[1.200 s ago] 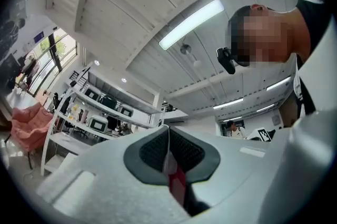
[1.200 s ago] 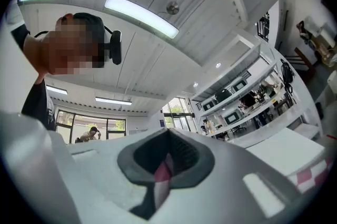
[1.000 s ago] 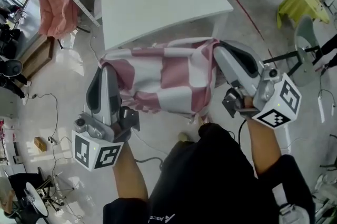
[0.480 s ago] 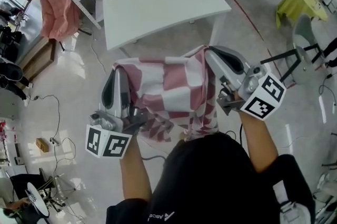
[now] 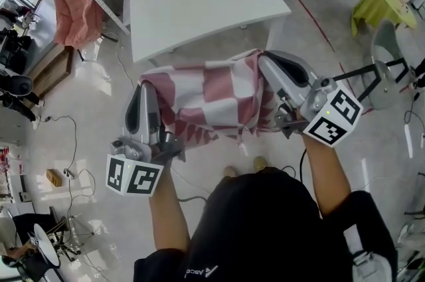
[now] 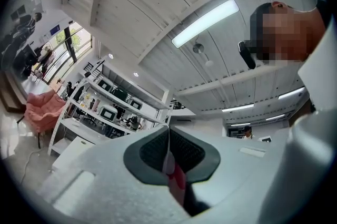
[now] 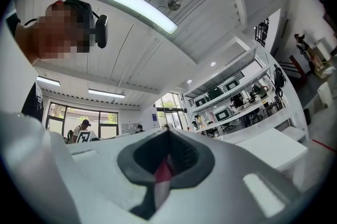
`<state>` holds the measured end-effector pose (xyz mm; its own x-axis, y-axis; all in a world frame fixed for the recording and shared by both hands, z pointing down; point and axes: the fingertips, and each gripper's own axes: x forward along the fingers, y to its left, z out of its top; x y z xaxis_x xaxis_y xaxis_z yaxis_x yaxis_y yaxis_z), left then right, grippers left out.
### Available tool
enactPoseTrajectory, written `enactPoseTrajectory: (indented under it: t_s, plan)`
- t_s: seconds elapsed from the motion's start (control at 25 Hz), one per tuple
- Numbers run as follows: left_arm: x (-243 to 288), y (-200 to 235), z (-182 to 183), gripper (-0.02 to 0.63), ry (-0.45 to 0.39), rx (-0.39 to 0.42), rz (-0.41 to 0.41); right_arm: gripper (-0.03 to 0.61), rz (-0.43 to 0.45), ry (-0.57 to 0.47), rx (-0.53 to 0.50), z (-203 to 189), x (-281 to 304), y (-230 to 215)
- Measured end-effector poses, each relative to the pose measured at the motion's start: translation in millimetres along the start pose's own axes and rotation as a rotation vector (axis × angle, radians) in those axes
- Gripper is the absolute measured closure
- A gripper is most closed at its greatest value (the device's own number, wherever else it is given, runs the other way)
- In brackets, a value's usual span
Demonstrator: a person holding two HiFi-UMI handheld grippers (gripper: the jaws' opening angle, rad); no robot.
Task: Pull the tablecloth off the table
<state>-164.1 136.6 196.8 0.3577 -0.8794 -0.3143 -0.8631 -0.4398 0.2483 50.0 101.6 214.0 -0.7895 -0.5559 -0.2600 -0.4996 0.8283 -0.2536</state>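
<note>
Jaws pressed tight, my left gripper (image 5: pixel 143 89) and right gripper (image 5: pixel 264 63) pinch the pink-and-white checked fabric tablecloth (image 5: pixel 209 98). It hangs clear of the far white table (image 5: pixel 199 5).

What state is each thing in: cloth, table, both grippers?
tablecloth: off the table, hanging bunched between both grippers.
table: uncovered.
left gripper: fingers shut on the tablecloth.
right gripper: fingers shut on the tablecloth.
</note>
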Motion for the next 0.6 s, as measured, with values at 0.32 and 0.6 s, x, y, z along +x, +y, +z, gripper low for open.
enactPoseTrajectory:
  t_s: [0.32,0.6]
  plan:
    - [-12,22,7,0.601,-0.015,-0.040,0.058,0.577,-0.038,0.015,0.011,-8,-1,-5]
    - [-3,18,-6,0.601,-0.011,-0.059,0.106,0.577,-0.075,0.023,0.053,-10,-23,-37]
